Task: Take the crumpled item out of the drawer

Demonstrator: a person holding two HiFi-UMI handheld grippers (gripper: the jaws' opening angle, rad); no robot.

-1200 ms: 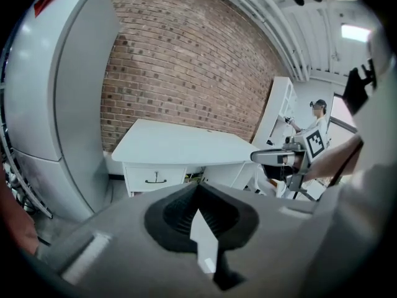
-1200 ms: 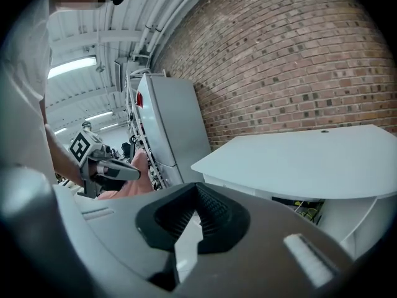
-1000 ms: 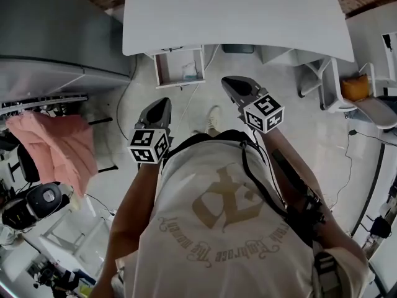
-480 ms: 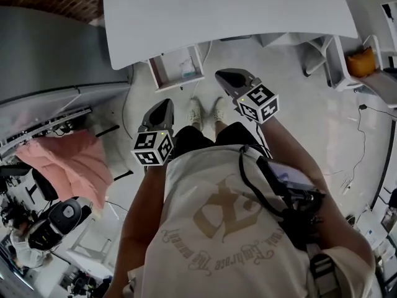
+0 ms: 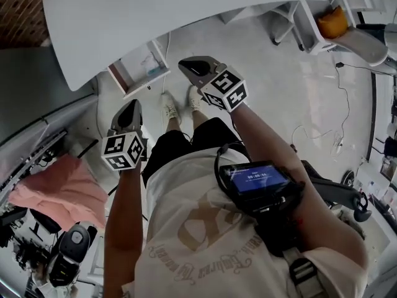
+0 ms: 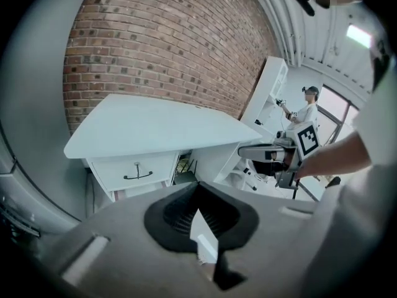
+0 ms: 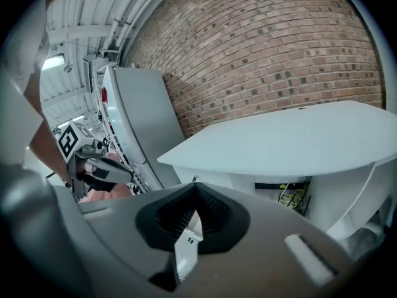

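Note:
An open drawer [image 5: 126,83] juts out from under the white table [image 5: 186,11], and a pale crumpled item [image 5: 151,64] lies inside it. In the left gripper view the drawer's front with its dark handle [image 6: 138,174] shows under the tabletop [image 6: 155,126]. My left gripper [image 5: 132,106] is shut and empty, held in the air just short of the drawer. Also shut and empty, my right gripper [image 5: 188,64] hangs to the right of the drawer, near the table's edge. Each gripper view shows its own jaws closed together, the left gripper [image 6: 198,208] and the right gripper [image 7: 195,211].
A tall grey cabinet [image 5: 37,104] stands left of the table, with a pink cloth [image 5: 59,188] on a rack below it. At the top right an orange item [image 5: 332,22] rests on a chair, and cables [image 5: 338,144] trail over the floor. A second person [image 6: 308,107] stands far off.
The head view has swung, so the table and drawer now sit toward the upper left. Both grippers have shifted left with them and stay shut. The person's feet have come nearer the table.

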